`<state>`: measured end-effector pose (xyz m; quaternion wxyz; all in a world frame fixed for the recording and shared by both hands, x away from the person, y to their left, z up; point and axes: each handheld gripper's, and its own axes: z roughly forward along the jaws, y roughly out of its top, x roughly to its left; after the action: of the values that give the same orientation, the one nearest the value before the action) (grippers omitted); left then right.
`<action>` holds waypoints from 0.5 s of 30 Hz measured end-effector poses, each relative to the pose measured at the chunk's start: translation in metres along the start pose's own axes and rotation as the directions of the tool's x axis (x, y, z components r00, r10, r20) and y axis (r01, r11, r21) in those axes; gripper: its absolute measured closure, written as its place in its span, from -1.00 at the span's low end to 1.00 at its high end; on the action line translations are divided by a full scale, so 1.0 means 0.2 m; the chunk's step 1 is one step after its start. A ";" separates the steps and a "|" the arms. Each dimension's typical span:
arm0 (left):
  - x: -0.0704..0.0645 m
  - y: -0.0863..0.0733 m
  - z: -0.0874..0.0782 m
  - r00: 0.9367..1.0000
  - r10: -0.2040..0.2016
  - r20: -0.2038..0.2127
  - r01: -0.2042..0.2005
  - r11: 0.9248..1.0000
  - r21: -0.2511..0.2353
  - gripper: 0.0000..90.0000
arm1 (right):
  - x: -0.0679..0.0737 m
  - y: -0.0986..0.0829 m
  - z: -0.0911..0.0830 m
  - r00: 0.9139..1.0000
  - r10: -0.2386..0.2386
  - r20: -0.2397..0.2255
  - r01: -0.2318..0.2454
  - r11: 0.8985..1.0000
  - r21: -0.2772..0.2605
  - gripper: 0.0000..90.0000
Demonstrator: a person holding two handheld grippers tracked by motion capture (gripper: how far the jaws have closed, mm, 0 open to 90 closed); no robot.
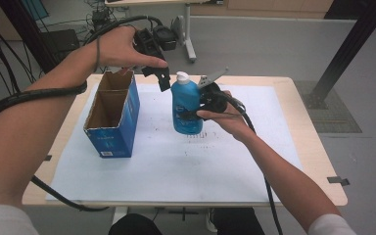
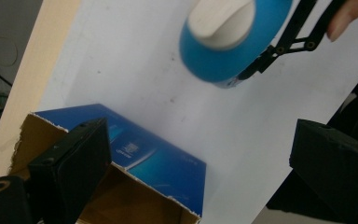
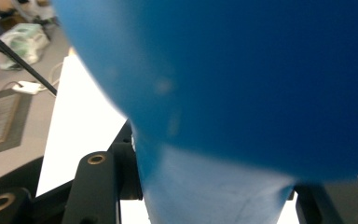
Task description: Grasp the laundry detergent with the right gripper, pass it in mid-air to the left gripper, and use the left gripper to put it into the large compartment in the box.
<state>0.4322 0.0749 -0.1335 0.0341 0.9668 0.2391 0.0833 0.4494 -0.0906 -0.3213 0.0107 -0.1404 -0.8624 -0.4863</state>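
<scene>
Right claw [image 1: 196,110] clamped on the blue bottle [image 1: 186,105] at frame centre, held upright over the white sheet [image 1: 176,156] on the tabletop [image 1: 318,161], left claw [image 1: 162,78] spread apart, empty, hovering upper centre between bottle and open blue carton [image 1: 112,117] at left

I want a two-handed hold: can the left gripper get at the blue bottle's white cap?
Probably yes: the left gripper hangs open beside the white cap, which stands bare above the right gripper.
</scene>
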 end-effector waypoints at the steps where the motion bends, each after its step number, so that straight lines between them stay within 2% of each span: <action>1: 0.00 0.00 0.00 1.000 0.023 -0.008 -0.023 0.999 0.024 -0.87 | 0.00 0.01 0.02 1.000 -0.008 -0.012 0.008 1.000 -0.004 -0.01; 9: 0.03 -0.03 -0.02 0.997 0.074 0.030 -0.075 0.996 0.043 -0.88 | 0.02 0.09 0.18 0.992 -0.094 -0.088 0.093 0.995 -0.024 -0.01; 12: 0.03 -0.04 -0.02 0.994 0.092 0.056 -0.095 0.993 0.064 -0.88 | 0.04 0.11 0.22 0.985 -0.121 -0.120 0.117 0.992 -0.041 -0.02; 15: 0.02 -0.04 -0.01 0.992 0.105 0.063 -0.110 0.991 0.080 -0.88 | 0.05 0.13 0.23 0.980 -0.143 -0.139 0.136 0.989 -0.053 -0.02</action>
<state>0.4321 0.0846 -0.1321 -0.0037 0.9809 0.1889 0.0464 0.4518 -0.0361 -0.3224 0.0349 -0.0448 -0.8564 -0.5132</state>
